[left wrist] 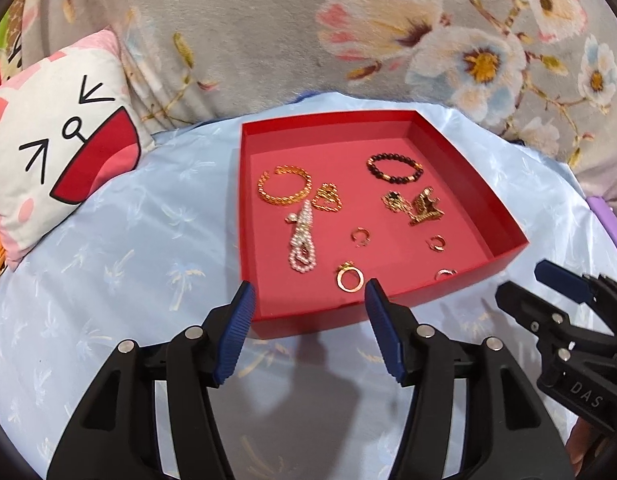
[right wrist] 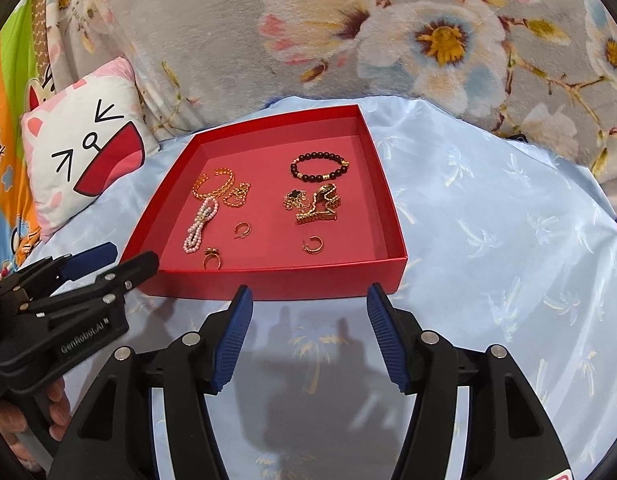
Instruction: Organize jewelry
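Your left gripper (left wrist: 308, 292) and right gripper (right wrist: 308, 292) both gape wide, empty, just before the tray (right wrist: 268, 276). Inside the tray lie bracelets, rings and pearls (left wrist: 302, 240).

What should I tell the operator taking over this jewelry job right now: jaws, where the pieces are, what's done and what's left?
Left gripper: jaws open, holding nothing, at the near wall of the red box.
Right gripper: jaws open, holding nothing, just short of the same box.
All jewelry in view lies loose inside the box: gold chain bracelet, dark bead bracelet, pearl piece, gold ring, small hoops, a tangled gold cluster.
Done: nothing sorted that I can see. Left: all the organizing.
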### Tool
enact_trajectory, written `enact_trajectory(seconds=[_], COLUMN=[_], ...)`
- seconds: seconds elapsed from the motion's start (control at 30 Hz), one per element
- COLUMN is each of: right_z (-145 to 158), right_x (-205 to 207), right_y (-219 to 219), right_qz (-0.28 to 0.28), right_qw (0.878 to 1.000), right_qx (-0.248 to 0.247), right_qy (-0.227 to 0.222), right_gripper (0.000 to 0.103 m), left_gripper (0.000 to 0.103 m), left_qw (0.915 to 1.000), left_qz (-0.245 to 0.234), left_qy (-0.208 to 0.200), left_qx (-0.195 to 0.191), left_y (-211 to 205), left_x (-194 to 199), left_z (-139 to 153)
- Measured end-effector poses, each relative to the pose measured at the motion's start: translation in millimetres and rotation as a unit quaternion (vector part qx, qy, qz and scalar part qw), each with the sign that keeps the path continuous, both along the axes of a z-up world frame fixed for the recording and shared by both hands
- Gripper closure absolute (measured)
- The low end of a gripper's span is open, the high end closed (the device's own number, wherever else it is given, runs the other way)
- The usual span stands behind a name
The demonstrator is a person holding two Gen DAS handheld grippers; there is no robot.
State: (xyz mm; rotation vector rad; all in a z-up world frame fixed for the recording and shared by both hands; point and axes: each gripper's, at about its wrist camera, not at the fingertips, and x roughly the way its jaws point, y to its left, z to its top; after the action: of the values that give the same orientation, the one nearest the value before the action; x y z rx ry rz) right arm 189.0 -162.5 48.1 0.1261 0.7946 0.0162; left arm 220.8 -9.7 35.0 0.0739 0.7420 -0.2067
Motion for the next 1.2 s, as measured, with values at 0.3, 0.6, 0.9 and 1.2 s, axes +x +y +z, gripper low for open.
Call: enact_trajectory(seconds=[0.3,0.6,0.9,1.2], right_z=[0,-1,2,4], right_x=[0,0,4,6], right_y=[1,2,6,9], right_qz=[-0.004,-0.006,-0.014,-0.012], right_qw=[1.000,1.000,1.000,0.999], right_qx=[-0.001,-0.003,-0.018,-0.028], right_qy=[-0.001,-0.003,-0.014,-0.019], right_gripper=[0.040,0.037,0.031,0.030], left_gripper=[0.039,0.033,0.028,0.024], left_qw=[0.9999,0.9999,0.9994,0.9989], left_qz=[-0.008,-0.001,0.023,0.037], left_qy=[0.005,0.004,-0.007,-0.008], left_qx=[0.013,0.015,0.025,0.027], left_y=[-13,-15,-10,-6], left_x=[-5,-6,-3,-1], left_z=[-8,-9,-6,-4])
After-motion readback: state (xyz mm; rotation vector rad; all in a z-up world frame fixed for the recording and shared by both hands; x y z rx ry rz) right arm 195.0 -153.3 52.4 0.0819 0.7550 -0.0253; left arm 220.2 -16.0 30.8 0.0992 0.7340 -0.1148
